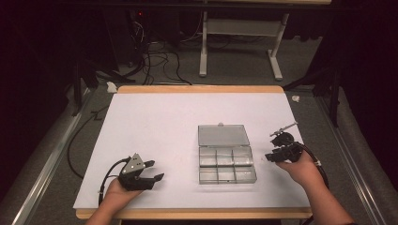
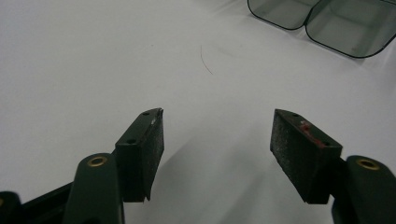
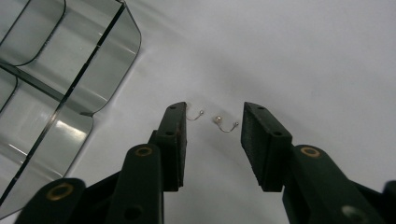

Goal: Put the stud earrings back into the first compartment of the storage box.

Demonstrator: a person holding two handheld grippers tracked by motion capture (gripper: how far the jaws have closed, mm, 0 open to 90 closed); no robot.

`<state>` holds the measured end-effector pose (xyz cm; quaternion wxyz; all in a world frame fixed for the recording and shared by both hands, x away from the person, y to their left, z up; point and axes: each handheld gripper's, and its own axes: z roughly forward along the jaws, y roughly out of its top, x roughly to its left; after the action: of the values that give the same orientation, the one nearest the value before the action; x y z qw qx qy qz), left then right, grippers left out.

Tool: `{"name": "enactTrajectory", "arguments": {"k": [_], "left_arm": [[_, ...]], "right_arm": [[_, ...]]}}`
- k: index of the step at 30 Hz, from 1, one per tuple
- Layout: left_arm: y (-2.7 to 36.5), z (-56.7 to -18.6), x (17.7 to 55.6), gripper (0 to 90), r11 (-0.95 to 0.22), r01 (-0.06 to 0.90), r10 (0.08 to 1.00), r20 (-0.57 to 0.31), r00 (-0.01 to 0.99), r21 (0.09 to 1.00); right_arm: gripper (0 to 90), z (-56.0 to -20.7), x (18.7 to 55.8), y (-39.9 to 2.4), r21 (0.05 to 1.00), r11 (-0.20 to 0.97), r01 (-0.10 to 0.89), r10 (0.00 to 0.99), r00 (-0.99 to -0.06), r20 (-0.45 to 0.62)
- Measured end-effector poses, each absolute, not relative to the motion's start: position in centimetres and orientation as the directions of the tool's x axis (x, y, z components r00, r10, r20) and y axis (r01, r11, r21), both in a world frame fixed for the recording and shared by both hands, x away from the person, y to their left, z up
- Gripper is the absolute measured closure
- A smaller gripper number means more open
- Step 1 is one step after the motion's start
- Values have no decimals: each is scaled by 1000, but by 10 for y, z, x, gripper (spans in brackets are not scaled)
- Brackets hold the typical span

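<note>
A clear plastic compartment box [image 1: 227, 182] lies open at the table's middle right, its lid [image 1: 223, 134] folded flat behind it. Its compartments look empty. My right gripper [image 1: 268, 157] sits just right of the box, low over the table. In the right gripper view its jaws stand apart [image 3: 215, 112], and two tiny silver wire hooks with bead ends [image 3: 195, 115] [image 3: 225, 125] lie on the white surface just past the tips, untouched. My left gripper [image 1: 156, 170] rests at the front left, open [image 2: 218, 116], with nothing between its pads.
The white table top [image 1: 164, 117] has a wooden rim. A box corner [image 2: 327, 23] lies ahead of the left gripper, past a thin hair-like thread [image 2: 205, 60]. Box walls [image 3: 70, 60] stand close left of the right jaws. Cables and a table frame [image 1: 239, 42] lie beyond.
</note>
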<state>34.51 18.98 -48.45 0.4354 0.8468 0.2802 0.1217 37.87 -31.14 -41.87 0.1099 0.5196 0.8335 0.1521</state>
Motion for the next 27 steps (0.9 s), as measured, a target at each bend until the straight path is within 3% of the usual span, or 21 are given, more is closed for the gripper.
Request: {"name": "enactTrajectory", "arguments": {"k": [13,27], "left_arm": [[189,-485,344,332,-469,360,581,-25,814,807],[188,-485,344,331,-475,356,577,-21,816,805]], "right_arm": [[781,-432,401,-303,269,445,854,892,-451,-42],[813,-440,408,-307,240,440,865,894,-449,-21]]}}
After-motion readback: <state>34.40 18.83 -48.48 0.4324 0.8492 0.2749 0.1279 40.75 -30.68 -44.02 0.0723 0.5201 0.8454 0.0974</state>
